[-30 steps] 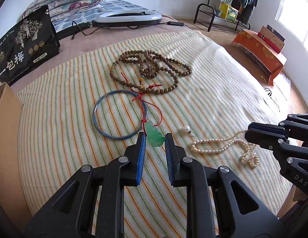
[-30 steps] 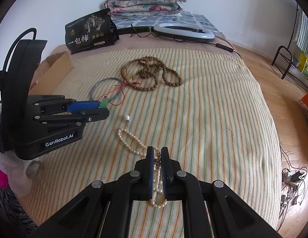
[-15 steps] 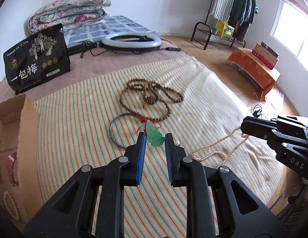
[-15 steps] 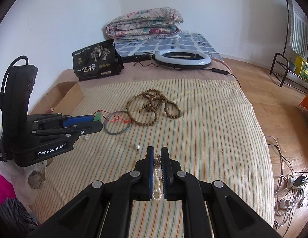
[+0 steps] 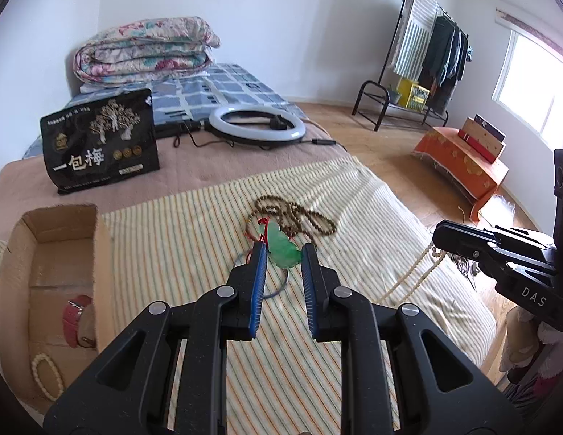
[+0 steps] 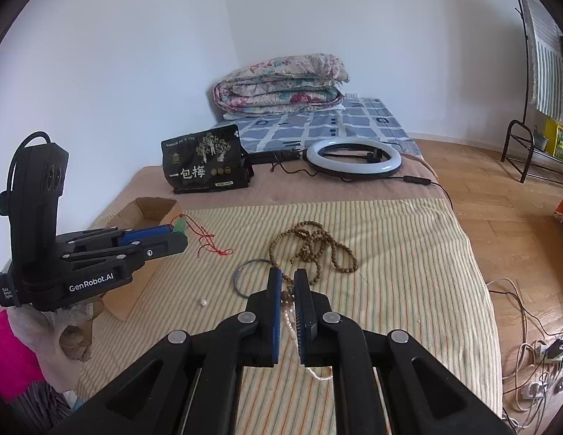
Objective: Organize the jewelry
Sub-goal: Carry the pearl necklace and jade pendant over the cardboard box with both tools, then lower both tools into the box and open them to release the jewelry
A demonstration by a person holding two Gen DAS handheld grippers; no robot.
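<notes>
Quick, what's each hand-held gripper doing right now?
Left hand-held gripper: closed on the green pendant.
Right hand-held gripper: closed on the pearl necklace.

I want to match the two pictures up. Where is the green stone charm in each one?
Left wrist view: the green charm sits near the middle, clamped between the blue pads of the left hand-held gripper.
Right wrist view: it peeks out at the tip of that gripper, left of middle, its red cord trailing down.
Shared landmark: the brown bead necklace lying on the striped cloth.

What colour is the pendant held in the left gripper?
Green, on a red cord; the pendant shows best in the left wrist view.
</notes>
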